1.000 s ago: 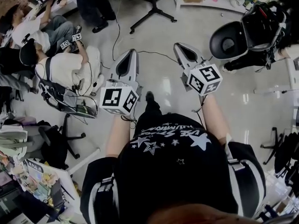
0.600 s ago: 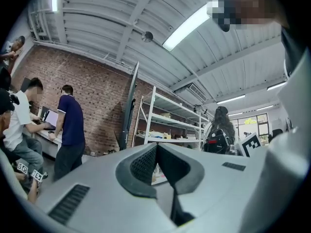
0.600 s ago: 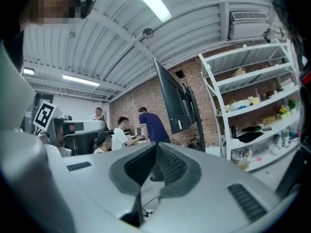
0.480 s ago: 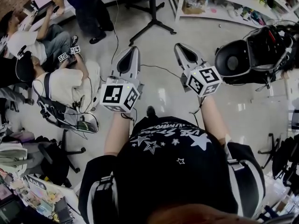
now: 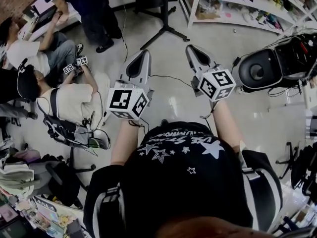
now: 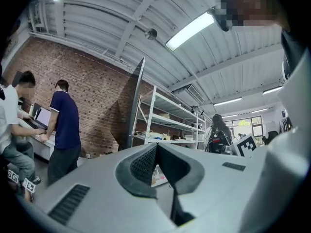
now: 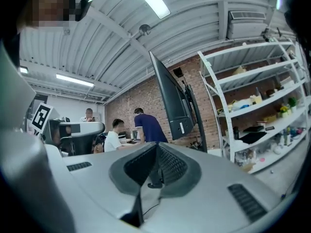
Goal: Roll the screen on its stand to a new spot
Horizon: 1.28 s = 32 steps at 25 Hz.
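Note:
The screen point(image 7: 171, 97) is a dark flat panel on a black pole, seen from the back in the right gripper view and edge-on as the screen point(image 6: 137, 101) in the left gripper view. Its stand point(image 5: 164, 28), with black splayed legs, stands on the floor ahead of me at the top of the head view. My left gripper point(image 5: 140, 56) and right gripper point(image 5: 192, 50) are held side by side in front of me, short of the stand. The jaws of both are shut with nothing between them, as the left gripper point(image 6: 156, 145) and right gripper point(image 7: 156, 144) show close up.
White shelving point(image 5: 233, 6) lines the far right. A black office chair point(image 5: 270, 66) sits at the right. Seated people point(image 5: 69, 95) and a standing person in dark blue point(image 5: 91, 6) are at the left. A thin cable point(image 5: 166, 77) runs across the floor.
The stand, the shelving and the chair have slid lower and nearer in the head view as I step forward. Both grippers keep their pose and stay shut.

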Tool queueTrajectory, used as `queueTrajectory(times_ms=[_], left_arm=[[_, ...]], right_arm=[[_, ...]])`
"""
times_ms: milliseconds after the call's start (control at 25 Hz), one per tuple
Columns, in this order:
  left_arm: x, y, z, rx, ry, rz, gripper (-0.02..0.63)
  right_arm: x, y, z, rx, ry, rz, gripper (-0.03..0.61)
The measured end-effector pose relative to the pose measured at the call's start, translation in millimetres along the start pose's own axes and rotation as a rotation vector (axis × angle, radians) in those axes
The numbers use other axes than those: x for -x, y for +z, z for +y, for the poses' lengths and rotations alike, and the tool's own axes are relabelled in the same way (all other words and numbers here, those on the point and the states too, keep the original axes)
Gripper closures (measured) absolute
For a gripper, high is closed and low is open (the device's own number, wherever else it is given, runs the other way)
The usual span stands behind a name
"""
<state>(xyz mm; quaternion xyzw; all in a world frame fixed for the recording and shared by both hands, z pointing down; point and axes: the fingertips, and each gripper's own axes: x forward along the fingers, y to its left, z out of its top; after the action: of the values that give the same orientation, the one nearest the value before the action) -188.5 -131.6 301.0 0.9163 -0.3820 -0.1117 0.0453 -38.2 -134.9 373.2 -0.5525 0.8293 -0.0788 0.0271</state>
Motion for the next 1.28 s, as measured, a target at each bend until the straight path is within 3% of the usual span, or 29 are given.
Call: queueTrajectory(times_ms=[400, 1040, 1280], left_arm=[[-47.7, -12.9, 28.1, 0.001, 0.015, 0.026, 0.602], [-166.3, 0.2, 58.8, -0.071, 0.119, -0.002, 0.601], [-197.2, 0.8, 69.3, -0.059, 0.166, -0.007, 0.600]], right_arm=[[-36.4, -4.1, -38.8, -0.026, -0.019, 0.009, 0.571], [-123.4, 27.7, -141.0, -0.079, 0.087, -0.031, 0.571], [-139.1, 38.4, -170.3, -0.082, 0.115, -0.042, 0.571]])
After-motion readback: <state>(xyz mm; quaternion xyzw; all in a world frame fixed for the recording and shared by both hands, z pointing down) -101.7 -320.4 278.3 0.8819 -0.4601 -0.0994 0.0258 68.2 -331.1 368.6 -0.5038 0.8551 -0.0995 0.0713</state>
